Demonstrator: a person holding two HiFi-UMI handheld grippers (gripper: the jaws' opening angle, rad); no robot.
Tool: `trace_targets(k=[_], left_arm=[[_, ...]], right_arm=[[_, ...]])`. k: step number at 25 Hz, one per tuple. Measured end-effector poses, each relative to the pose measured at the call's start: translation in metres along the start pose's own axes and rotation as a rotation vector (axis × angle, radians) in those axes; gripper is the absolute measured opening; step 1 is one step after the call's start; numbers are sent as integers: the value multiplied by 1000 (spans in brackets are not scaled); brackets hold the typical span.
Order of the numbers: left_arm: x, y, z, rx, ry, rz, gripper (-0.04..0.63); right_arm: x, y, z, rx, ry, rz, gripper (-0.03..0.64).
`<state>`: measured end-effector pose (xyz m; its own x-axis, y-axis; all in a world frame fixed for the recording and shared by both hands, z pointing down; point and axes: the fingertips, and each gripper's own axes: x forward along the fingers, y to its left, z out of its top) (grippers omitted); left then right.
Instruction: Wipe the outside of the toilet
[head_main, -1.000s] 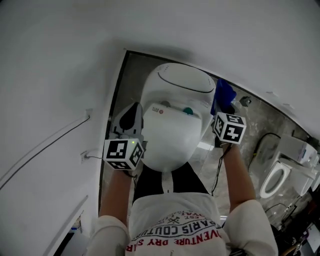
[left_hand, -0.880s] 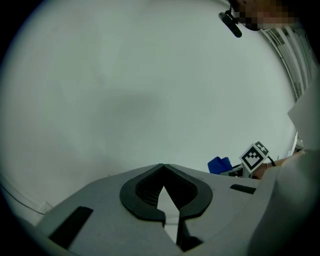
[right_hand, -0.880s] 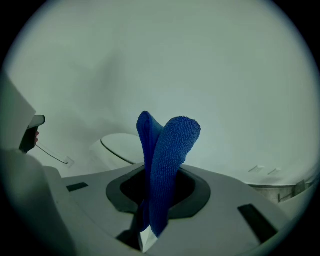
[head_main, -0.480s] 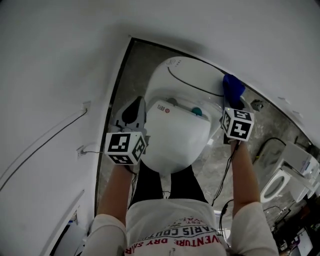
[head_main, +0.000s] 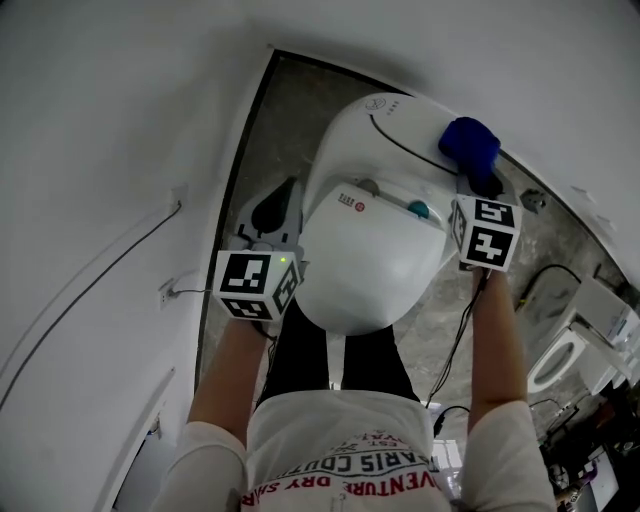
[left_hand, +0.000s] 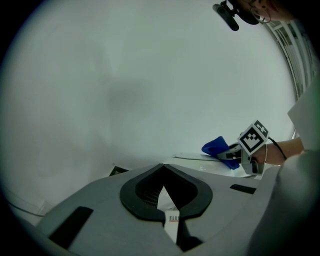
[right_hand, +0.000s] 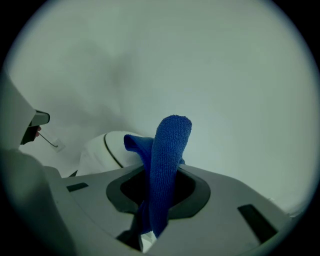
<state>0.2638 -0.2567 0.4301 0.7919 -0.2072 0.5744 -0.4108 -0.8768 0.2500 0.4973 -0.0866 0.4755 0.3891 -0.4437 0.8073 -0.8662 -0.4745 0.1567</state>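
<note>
The white toilet (head_main: 372, 262) stands against the wall with its lid down and its tank (head_main: 385, 130) behind. My right gripper (head_main: 479, 182) is shut on a blue cloth (head_main: 470, 144), which lies against the right end of the tank top. In the right gripper view the cloth (right_hand: 168, 160) stands up between the jaws, with the tank (right_hand: 102, 150) beyond. My left gripper (head_main: 279, 200) hangs beside the toilet's left side, shut and holding nothing. The left gripper view shows its jaws closed, with the cloth (left_hand: 217, 146) and the right gripper (left_hand: 234, 153) across the tank (left_hand: 197, 161).
A white wall (head_main: 110, 150) runs close along the left, with a cable (head_main: 95, 290) and a socket (head_main: 167, 294) on it. The floor (head_main: 260, 130) is dark stone. A second toilet (head_main: 553, 357) and loose cables (head_main: 455, 340) are at the right. My legs stand in front of the bowl.
My right gripper has carried the blue cloth from beside the tank up onto its right top edge. The left gripper has stayed beside the toilet's left side.
</note>
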Motion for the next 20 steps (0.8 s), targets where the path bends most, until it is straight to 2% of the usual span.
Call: trace_targets(k=[11, 20], left_arm=[[-31, 68, -19, -44, 16, 26, 6], [-66, 122, -50, -128, 16, 71, 6]], right_arm=[[16, 77, 46, -84, -3, 12, 77], [32, 161, 74, -203, 6, 72, 77]])
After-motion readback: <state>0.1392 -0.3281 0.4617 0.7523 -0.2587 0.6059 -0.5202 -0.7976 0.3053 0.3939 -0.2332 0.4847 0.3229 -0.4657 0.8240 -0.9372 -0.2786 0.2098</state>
